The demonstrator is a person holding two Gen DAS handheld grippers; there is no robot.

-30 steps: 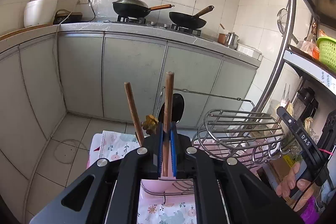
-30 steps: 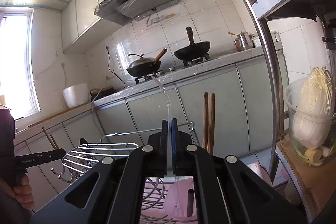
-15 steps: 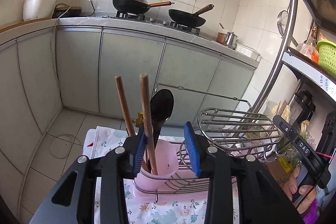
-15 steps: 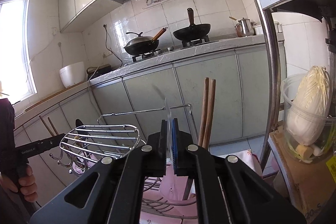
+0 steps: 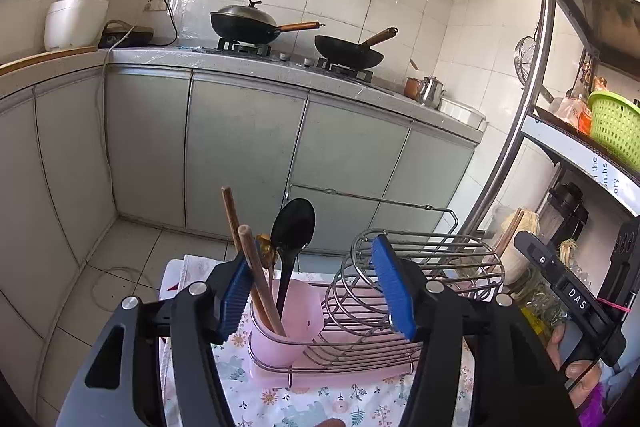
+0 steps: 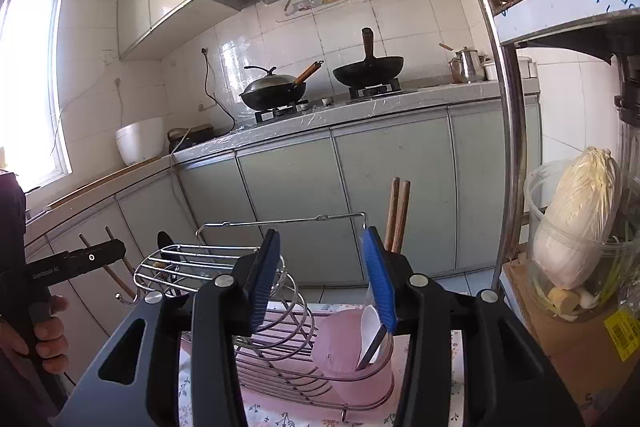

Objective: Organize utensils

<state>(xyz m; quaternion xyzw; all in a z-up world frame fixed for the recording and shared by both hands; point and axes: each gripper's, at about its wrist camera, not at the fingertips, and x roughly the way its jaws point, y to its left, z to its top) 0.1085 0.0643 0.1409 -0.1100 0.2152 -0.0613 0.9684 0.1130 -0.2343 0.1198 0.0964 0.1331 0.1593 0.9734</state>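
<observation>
A wire dish rack [image 5: 404,267] stands on a floral cloth [image 5: 320,399]. At its left end a pink cup [image 5: 276,331] holds two wooden chopsticks [image 5: 256,275] and a black spoon [image 5: 292,235]. My left gripper [image 5: 316,291] is open and empty, its left pad beside the chopsticks. In the right wrist view my right gripper [image 6: 320,279] is open above the rack [image 6: 224,259]. A clear spoon [image 6: 372,331] leans in the right pink cup [image 6: 352,359], next to two chopsticks [image 6: 398,215].
A metal shelf pole [image 6: 508,107] rises at the right, with a jar of cabbage [image 6: 580,235] on a shelf. A green basket [image 5: 616,131] sits higher up. Kitchen cabinets [image 5: 240,147] and two woks [image 5: 296,31] stand behind the rack.
My left gripper opened and let go of a chopstick, which now stands in the left pink cup. My right gripper opened and released the clear spoon into the right cup.
</observation>
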